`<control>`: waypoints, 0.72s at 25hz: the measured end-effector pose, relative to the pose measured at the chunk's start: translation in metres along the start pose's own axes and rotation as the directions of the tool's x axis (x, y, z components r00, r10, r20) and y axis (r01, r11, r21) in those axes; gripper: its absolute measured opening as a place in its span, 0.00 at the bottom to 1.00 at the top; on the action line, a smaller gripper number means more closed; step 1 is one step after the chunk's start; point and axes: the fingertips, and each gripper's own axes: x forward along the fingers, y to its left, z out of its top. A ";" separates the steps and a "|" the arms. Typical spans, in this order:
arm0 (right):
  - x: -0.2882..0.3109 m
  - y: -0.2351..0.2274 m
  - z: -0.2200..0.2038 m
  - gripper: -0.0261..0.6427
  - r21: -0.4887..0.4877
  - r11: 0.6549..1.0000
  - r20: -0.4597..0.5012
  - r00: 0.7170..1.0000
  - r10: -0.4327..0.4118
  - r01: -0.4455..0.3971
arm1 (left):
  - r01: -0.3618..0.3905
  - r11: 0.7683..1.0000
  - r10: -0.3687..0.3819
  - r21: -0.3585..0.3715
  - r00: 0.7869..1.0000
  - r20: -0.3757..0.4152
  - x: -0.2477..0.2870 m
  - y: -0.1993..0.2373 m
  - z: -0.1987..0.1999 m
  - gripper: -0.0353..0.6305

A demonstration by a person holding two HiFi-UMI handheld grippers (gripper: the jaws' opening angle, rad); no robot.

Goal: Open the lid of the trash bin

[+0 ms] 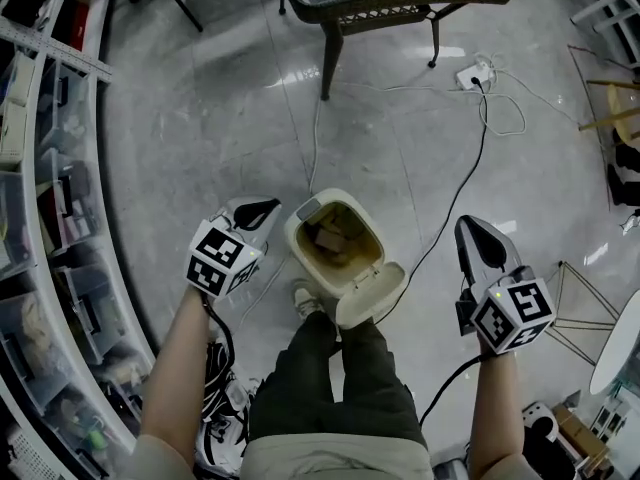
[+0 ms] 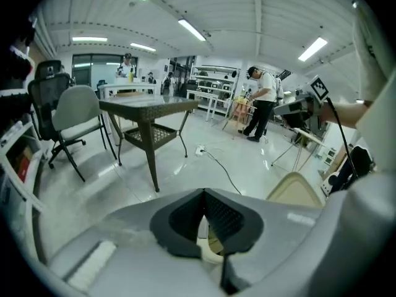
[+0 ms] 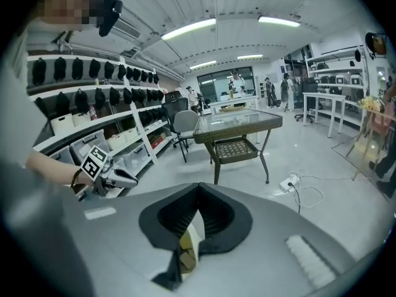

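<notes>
1. Our trouser legs point(image 1: 340, 388) fill six o'clock, with one shoe point(image 1: 303, 298) touching the base of the trash bin point(image 1: 296, 246). We cannot see a pedal. If the shoe is holding one down, lifting it would likely drop the lid.
2. At the bin's five o'clock the lid point(image 1: 372, 293) stands open, leaning toward our leg. A knee bump could slam it shut.
3. At nine o'clock the left gripper point(image 1: 260, 210) sits just beside the rim, jaws together on nothing. A swing could tip the bin.
4. At three o'clock, well apart, the right gripper point(image 1: 468, 230) is also closed and empty.
5. Toward one o'clock a floor cable point(image 1: 455, 203) runs to a power strip point(image 1: 473, 73). Stepping back could snag it.
</notes>
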 end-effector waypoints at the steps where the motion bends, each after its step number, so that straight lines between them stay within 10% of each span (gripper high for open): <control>1: -0.007 0.007 0.013 0.04 -0.006 1.000 0.015 1.000 0.008 -0.008 | -0.018 1.000 0.017 0.008 1.000 0.021 -0.015 -0.001 0.014 0.06; 18: -0.190 0.151 0.247 0.04 -0.274 0.953 0.267 0.942 0.201 -0.126 | -0.230 0.973 0.212 0.003 0.901 0.378 -0.285 -0.073 0.216 0.06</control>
